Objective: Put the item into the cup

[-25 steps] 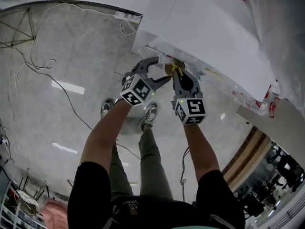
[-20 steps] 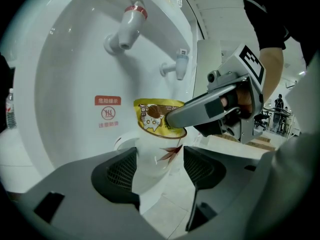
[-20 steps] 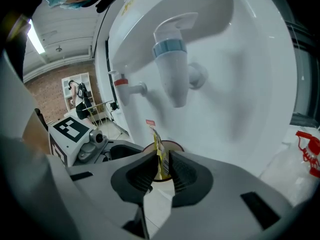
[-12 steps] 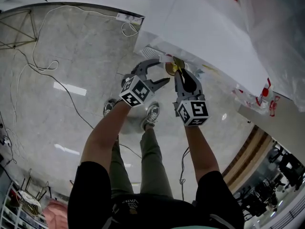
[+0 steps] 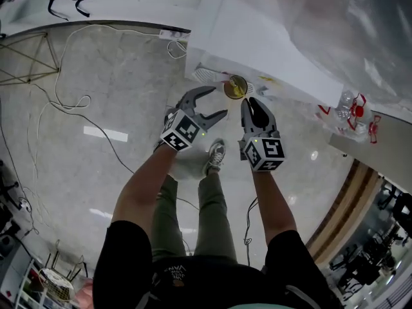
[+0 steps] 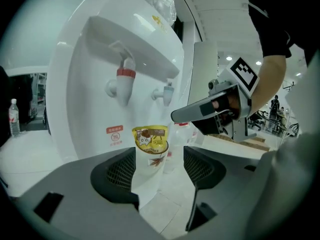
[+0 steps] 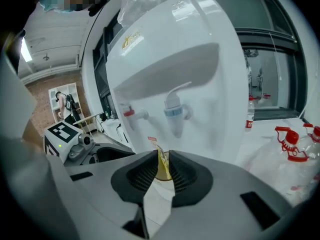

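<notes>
Since half a second ago the right gripper [image 5: 250, 103] has come back from the paper cup [image 5: 235, 87], leaving the yellow sachet in it. In the head view that cup stands on the drip tray of the white water dispenser [image 5: 257, 37], just beyond the right gripper's tip and not touching it. The left gripper [image 5: 218, 101] hangs to the left of the cup, jaws spread wide. Red-capped bottles [image 5: 353, 108] lie far right.

In the left gripper view the left gripper [image 6: 159, 166] stays spread and empty. Past the gap between its pads stands the cup [image 6: 154, 163], with the sachet [image 6: 150, 138] sticking up out of its mouth. A red tap [image 6: 125, 79] and a blue tap [image 6: 167, 91] jut out above. The right gripper [image 6: 176, 116] reaches in from the right, its jaws forming one closed wedge, its tip just beside the sachet's top corner.

In the right gripper view the right gripper [image 7: 161, 170] has its pads pressed almost together, leaving a thin slit. The sachet [image 7: 161, 156] shows edge-on through that slit, beyond the pads, under the blue tap [image 7: 172, 109].
</notes>
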